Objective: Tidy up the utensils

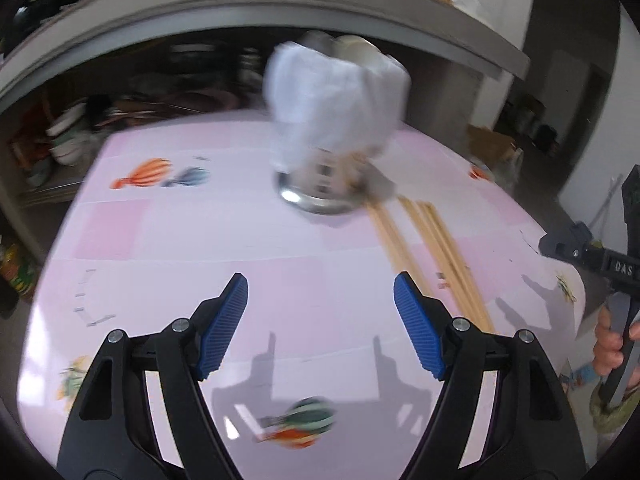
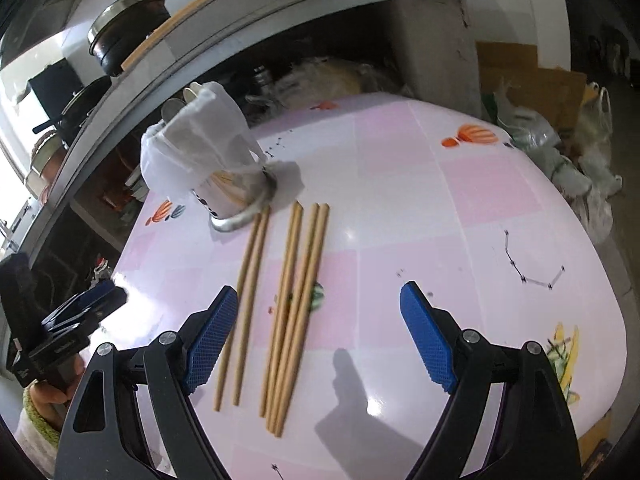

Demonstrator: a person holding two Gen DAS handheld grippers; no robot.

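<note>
carefully: both your right gripper [image 2: 316,336] and left gripper [image 1: 320,324] hung wide open, empty. the chopsticks [image 2: 280,312] lay loose beside the holder [image 2: 224,188]; a hasty pinch could scatter them.

Pink checked table [image 2: 400,208] w/ orange balloon prints; tan chopsticks [image 2: 296,300]; blue-padded black tongs [image 2: 316,344].

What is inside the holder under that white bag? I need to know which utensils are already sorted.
Spoon tops poke out above the bag draped over the holder. The bag hides the rest inside. Five chopsticks lie on the table.
</note>
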